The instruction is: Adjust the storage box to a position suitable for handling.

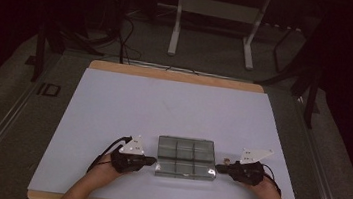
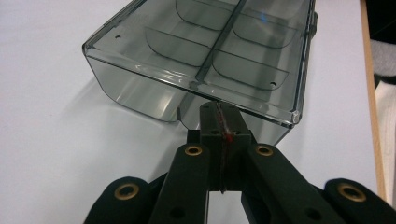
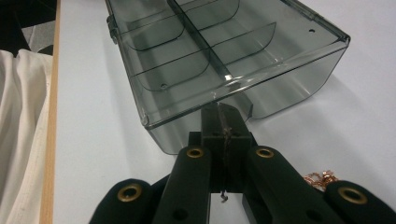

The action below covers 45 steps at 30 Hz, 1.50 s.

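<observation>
- A clear grey plastic box (image 1: 186, 158) with little compartments sits on the white table (image 1: 163, 108), near the person's edge.
- The left tool (image 1: 148, 162) is at one short end of the box and the right tool (image 1: 221, 169) is at the other end. The box is right between them.
- In the left gripper view, the left tool (image 2: 219, 122) has its two black jaws pressed together. The tip touches the middle of the box (image 2: 205, 56) end, just under the lid's edge. I cannot tell if it pinches a small tab there.
- In the right gripper view, the right tool (image 3: 223, 122) looks the same: jaws closed, tip against the middle of the box (image 3: 219, 60) end.
- I think both tools push or hold from both ends so the box stays put and cannot slide, maybe to lift it or open its lid.
- Both hands lie low on the table. The tools point inward at each other, and the forearms come up from the bottom of the high view.
- A bit of tangled copper-coloured stuff (image 3: 320, 178) lies on the table just beside the right tool.
</observation>
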### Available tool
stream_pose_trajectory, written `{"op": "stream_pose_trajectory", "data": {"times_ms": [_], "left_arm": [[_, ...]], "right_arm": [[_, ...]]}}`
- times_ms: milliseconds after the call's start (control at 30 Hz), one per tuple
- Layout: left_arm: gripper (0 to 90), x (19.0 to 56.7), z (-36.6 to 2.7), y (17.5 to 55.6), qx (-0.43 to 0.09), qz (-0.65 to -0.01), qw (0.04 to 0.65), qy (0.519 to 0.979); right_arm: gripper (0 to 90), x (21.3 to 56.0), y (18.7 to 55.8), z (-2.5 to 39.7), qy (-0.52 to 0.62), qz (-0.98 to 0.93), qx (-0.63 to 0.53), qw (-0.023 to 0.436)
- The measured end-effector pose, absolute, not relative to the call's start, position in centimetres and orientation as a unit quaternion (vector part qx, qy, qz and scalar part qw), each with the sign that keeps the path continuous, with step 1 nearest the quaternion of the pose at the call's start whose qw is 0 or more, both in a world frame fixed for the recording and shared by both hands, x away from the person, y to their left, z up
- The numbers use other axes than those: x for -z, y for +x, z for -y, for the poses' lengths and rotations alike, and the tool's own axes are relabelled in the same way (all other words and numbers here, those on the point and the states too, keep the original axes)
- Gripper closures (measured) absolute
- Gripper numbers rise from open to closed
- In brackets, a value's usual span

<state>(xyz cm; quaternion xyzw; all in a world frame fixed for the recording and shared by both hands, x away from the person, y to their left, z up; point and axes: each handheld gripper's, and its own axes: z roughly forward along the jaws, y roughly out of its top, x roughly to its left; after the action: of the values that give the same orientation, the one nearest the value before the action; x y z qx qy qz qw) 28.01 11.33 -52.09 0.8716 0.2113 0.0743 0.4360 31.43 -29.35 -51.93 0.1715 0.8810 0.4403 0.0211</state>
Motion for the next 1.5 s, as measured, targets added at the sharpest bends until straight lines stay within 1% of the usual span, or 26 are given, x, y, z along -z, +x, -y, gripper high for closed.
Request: {"op": "stream_pose_trajectory", "data": {"times_ms": [100, 200, 333, 367, 433, 467, 500, 533, 600, 633, 733, 800, 833, 933, 1100, 1267, 1333, 1500], "left_arm": [[90.0, 52.1, -11.3, 28.0, -0.074, -0.212, 0.435, 0.872], [90.0, 51.8, -11.2, 27.9, -0.069, -0.207, 0.446, 0.868], [90.0, 51.5, -11.0, 28.0, -0.079, -0.209, 0.441, 0.869], [87.4, 51.5, -11.1, 28.2, -0.084, -0.212, 0.442, 0.868], [72.0, 51.5, -11.3, 28.4, -0.083, -0.226, 0.446, 0.862], [70.5, 51.5, -11.3, 28.5, -0.082, -0.228, 0.448, 0.86], [66.4, 51.4, -11.4, 28.5, -0.089, -0.231, 0.448, 0.859], [63.0, 51.4, -11.4, 28.6, -0.09, -0.232, 0.45, 0.858], [61.4, 51.3, -11.3, 28.7, -0.096, -0.234, 0.45, 0.856], [59.8, 51.2, -11.3, 28.7, -0.097, -0.235, 0.452, 0.855], [59.8, 50.9, -11.3, 28.8, -0.109, -0.234, 0.456, 0.852], [59.7, 50.8, -11.3, 28.8, -0.114, -0.235, 0.462, 0.848], [57.0, 50.8, -11.4, 28.9, -0.112, -0.235, 0.466, 0.845], [56.5, 50.6, -11.4, 28.9, -0.117, -0.234, 0.469, 0.843], [56.6, 50.3, -11.1, 29.1, -0.126, -0.231, 0.472, 0.842], [56.9, 50.4, -11.1, 29.3, -0.119, -0.232, 0.48, 0.838], [57.6, 50.4, -11.1, 29.3, -0.123, -0.231, 0.479, 0.838], [57.6, 50.2, -11.0, 29.5, -0.127, -0.232, 0.481, 0.836]], "right_arm": [[90.0, 51.9, 31.3, 29.3, 0.171, -0.881, -0.44, 0.021], [90.0, 51.7, 31.2, 29.4, 0.166, -0.875, -0.455, 0.009], [90.0, 51.3, 31.3, 29.0, 0.166, -0.878, -0.448, 0.018], [89.9, 51.2, 31.4, 29.0, 0.165, -0.878, -0.449, 0.018], [77.5, 51.1, 31.5, 29.0, 0.174, -0.875, -0.45, 0.029], [75.0, 51.1, 31.6, 29.1, 0.18, -0.873, -0.452, 0.03], [74.3, 51.1, 31.7, 29.1, 0.182, -0.871, -0.456, 0.029], [71.0, 51.0, 31.7, 29.2, 0.185, -0.869, -0.457, 0.033], [69.6, 50.9, 31.7, 29.2, 0.187, -0.868, -0.459, 0.039], [67.5, 50.8, 31.7, 29.2, 0.188, -0.866, -0.46, 0.045], [63.8, 50.5, 31.7, 29.3, 0.19, -0.863, -0.465, 0.053], [63.0, 50.3, 31.7, 29.3, 0.188, -0.86, -0.47, 0.059], [61.4, 50.2, 31.7, 29.3, 0.189, -0.859, -0.472, 0.062], [58.6, 49.9, 31.8, 29.2, 0.188, -0.858, -0.472, 0.071], [58.4, 49.6, 31.8, 29.0, 0.186, -0.855, -0.478, 0.08], [58.5, 49.4, 31.7, 28.8, 0.178, -0.854, -0.48, 0.09], [58.7, 49.4, 31.7, 28.7, 0.178, -0.854, -0.48, 0.092], [59.1, 49.3, 31.9, 28.5, 0.18, -0.852, -0.484, 0.091]]}}
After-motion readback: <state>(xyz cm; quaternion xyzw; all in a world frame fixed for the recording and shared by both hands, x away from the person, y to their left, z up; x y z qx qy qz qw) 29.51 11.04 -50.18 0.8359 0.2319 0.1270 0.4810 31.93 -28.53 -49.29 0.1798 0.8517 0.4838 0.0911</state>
